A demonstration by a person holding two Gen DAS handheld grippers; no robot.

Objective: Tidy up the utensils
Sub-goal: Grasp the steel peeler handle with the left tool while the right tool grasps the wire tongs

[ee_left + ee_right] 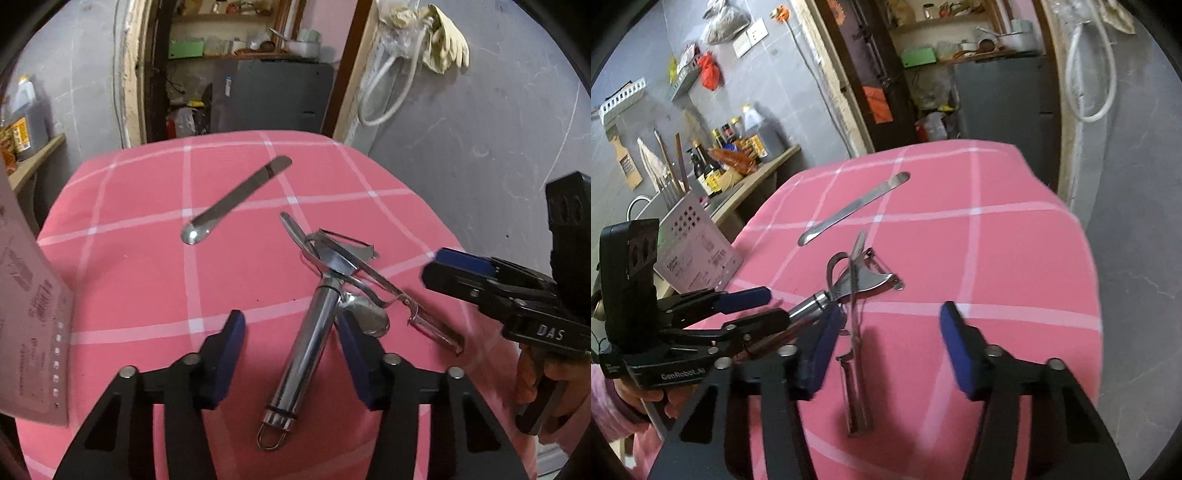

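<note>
On the pink-checked counter (129,229) a tangled heap of utensils (332,266) was seen, its thick steel handle (306,347) lying untouched between the open left claw (291,354), while the right claw (892,350) was held open over a slim peeler (857,384).

Three shiny steel utensils in a crossed heap on the pink checked cloth – a fat-handled Y peeler (306,339) lying over a slim peeler (436,328) and a spoon (373,319). One flat-handled spoon (236,201) lies apart, diagonal, bowl nearest the camera.
</note>
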